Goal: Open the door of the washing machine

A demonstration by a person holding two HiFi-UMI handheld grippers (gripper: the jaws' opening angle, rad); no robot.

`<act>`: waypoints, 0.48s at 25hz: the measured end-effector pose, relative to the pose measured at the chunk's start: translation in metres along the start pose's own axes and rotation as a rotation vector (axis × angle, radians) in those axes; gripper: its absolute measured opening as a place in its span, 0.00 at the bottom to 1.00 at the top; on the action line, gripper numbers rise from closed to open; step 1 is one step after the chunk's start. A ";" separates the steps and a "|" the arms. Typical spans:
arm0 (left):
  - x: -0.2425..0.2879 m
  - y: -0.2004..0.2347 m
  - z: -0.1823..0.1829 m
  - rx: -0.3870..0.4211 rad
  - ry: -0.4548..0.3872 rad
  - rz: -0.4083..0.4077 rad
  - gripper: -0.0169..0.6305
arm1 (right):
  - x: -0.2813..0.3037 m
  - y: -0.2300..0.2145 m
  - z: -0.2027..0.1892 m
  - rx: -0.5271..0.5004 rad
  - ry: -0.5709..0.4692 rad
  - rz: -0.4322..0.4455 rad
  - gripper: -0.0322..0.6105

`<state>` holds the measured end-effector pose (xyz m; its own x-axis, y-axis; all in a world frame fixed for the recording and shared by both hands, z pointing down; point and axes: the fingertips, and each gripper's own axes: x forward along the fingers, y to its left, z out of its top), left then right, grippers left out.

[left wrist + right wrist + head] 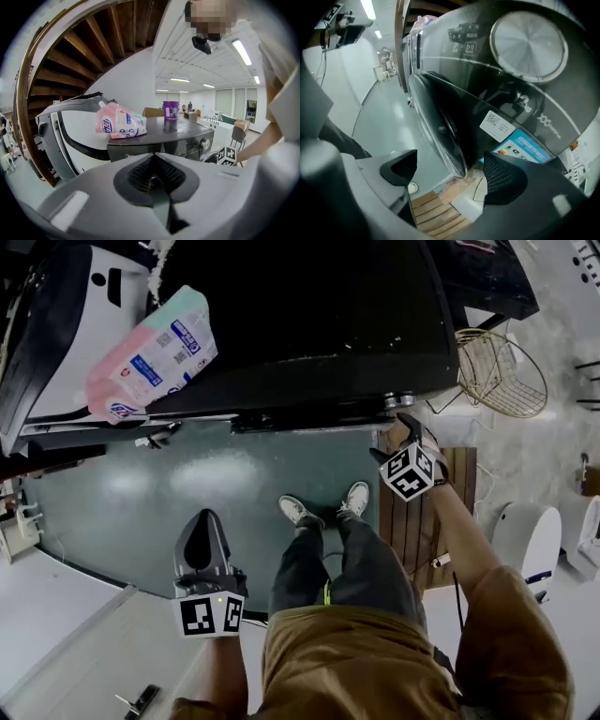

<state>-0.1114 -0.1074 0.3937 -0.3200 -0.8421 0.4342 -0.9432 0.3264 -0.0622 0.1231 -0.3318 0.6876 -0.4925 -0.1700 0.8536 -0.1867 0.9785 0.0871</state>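
The dark washing machine [309, 315] fills the top of the head view. Its glass door [440, 122] runs edge-on down the right gripper view, below the round control knob [528, 41]. My right gripper [450, 172] is open, with the door's lower edge between its jaws; I cannot tell whether a pad touches it. In the head view that gripper [406, 424] sits at the machine's front right corner. My left gripper [202, 526] is shut and empty, held low over the green floor, away from the machine. Its own view shows its shut jaws [157, 180] facing the machine.
A pink and teal detergent pouch [155, 352] lies on the machine's top, with a purple cup [170, 109] further along. A white appliance [66, 324] stands to the left. A wire chair [502, 371] and wooden decking [417, 521] are at the right. The person's shoes [300, 512] stand before the machine.
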 end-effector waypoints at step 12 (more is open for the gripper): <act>0.007 0.007 -0.005 -0.031 -0.009 0.027 0.12 | 0.039 0.001 -0.006 -0.039 0.085 0.001 0.67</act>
<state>-0.1196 -0.1093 0.4009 -0.3459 -0.8368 0.4244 -0.9312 0.3615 -0.0461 0.1092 -0.3364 0.7240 -0.4182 -0.1598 0.8942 -0.1524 0.9828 0.1044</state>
